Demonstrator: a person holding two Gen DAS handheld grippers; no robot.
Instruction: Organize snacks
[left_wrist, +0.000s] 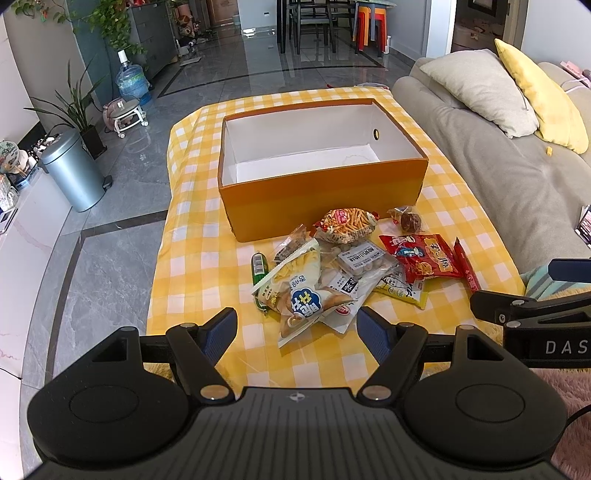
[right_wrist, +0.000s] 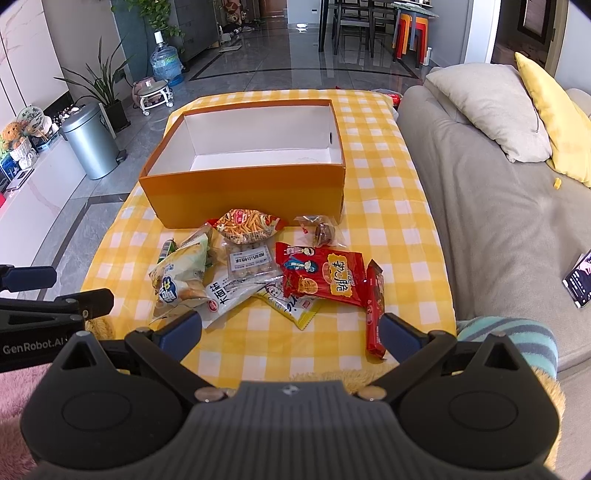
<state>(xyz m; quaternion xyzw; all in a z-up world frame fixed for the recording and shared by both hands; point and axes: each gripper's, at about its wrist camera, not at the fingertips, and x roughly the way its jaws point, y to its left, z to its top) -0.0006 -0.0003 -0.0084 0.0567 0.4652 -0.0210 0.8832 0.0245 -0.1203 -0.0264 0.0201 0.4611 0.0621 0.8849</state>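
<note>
Left gripper (left_wrist: 297, 332): jaws wide apart, nothing between them, touching nothing; it hangs over the near edge of the table, blue pads either side of the closest packets.
Right gripper (right_wrist: 290, 334): jaws spread wide, empty; held over the near edge, its right pad (right_wrist: 400, 334) just beside the lower end of the red bar, contact not clear.
Table (left_wrist: 192, 236): covered by a yellow-and-white checked cloth; sofa (left_wrist: 517, 177) along its right edge.
Orange box (left_wrist: 325, 206): open top, white inside, empty; stands at the middle of the table toward the far edge, long side facing the near edge.
Snack pile (left_wrist: 343, 266): loose heap between the box's front wall and the near edge, all of it outside the box.
Orange-stick snack bag (left_wrist: 347, 223): at the far side of the pile, just beside the box's front wall.
Brown wrapped snack (left_wrist: 408, 219): near the box's front right corner, apart from the heap.
Red packet (left_wrist: 424, 258): right side of the pile, overlapping a yellow packet (left_wrist: 406, 291).
Red bar (right_wrist: 375, 310): slim wrapper at the pile's right end, lying lengthwise toward the near edge.
Green tube (left_wrist: 259, 266): left end of the pile, partly under a pale bag.
Pale bag with blue mark (left_wrist: 303, 299): nearest the near edge, lying on other packets.
Clear tray of round pieces (left_wrist: 364, 258): centre of the pile.
</note>
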